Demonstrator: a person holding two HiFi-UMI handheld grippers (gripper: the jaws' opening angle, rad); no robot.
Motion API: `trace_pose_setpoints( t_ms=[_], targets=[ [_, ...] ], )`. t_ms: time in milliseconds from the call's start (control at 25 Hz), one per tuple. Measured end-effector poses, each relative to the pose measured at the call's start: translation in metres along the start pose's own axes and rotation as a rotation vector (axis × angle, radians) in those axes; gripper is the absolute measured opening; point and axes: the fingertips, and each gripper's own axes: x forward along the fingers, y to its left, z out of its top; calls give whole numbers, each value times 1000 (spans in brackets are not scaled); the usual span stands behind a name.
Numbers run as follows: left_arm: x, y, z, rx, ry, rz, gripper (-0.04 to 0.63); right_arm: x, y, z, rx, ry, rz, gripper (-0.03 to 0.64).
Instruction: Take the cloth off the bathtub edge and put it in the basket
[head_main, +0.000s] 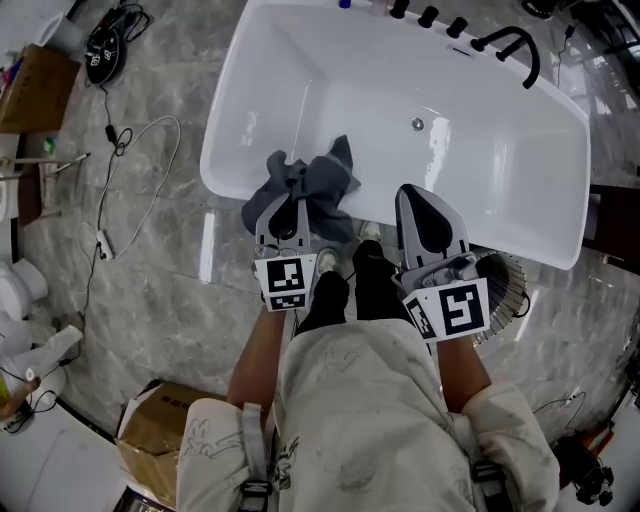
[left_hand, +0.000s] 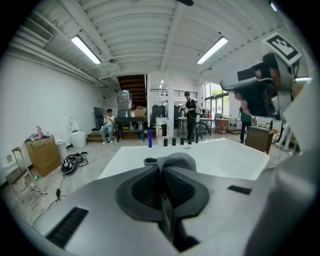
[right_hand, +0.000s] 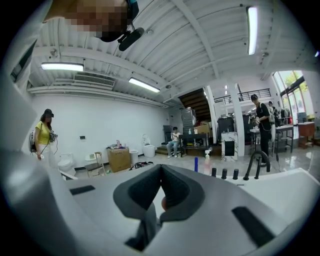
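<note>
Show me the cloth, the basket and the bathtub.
cloth (head_main: 318, 180), head view, bunched middle.
basket (head_main: 508, 285), head view, wire side.
bathtub (head_main: 480, 170), head view, bare inner floor.

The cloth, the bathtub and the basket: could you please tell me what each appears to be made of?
The cloth looks like soft grey fabric, matte, bunching in limp folds. The bathtub seems to be glossy white acrylic or enamel; its smooth wall shows light reflections. The basket is probably thin metal wire, judging by its fine pale ribs with gaps between them.
</note>
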Motion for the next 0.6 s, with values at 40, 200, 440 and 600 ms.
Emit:
trace_pose_setpoints(
  t_ms=[40, 200, 440, 600],
  targets=[
    [-2, 0, 12, 0, -25, 0, 18, -2, -1, 4, -1, -8, -6, -12],
    [-11, 0, 65, -7, -132, 6, 18, -12, -9, 24, -7, -43, -39, -12],
    [-31, -5, 148, 5, -319, -2, 14, -31, -21, 52, -13, -99, -101, -12],
    [-37, -10, 188, -14, -381, -24, 14, -43, -26, 74, -19, -148, -134, -12]
  ],
)
